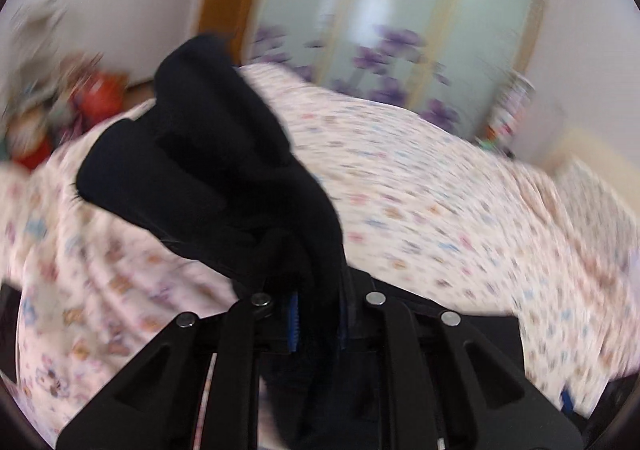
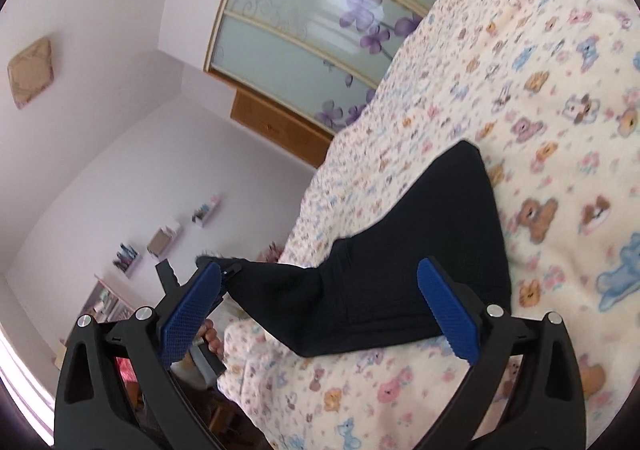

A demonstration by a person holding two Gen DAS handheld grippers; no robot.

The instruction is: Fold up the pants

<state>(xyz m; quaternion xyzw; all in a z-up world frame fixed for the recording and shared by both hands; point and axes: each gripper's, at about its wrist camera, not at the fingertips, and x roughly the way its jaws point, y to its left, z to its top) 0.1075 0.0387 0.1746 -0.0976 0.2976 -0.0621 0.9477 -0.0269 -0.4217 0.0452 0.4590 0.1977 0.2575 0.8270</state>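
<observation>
Two views tell the step. From the left wrist, the left gripper (image 1: 316, 314) has its jaws clamped together on a bunch of the black pants (image 1: 208, 154), the cloth rising in thick folds from between the blue pads and hanging above the patterned bedspread (image 1: 440, 190); the picture is smeared, so this gripper seems to be in motion while carrying the fabric. From the right wrist, the right gripper (image 2: 320, 310) has its jaws wide apart and holds nothing; between and beyond its blue pads (image 2: 450, 314) the pants (image 2: 420, 250) lie partly on the bedspread (image 2: 560, 130), one end stretching off toward the bed's edge where the other gripper appears to hold it. By my judgement, the fold is at an early stage: one end is lifted, the rest not yet laid flat. Next, the free right gripper likely needs to close on the opposite edge of the cloth so both can spread or double it evenly.
</observation>
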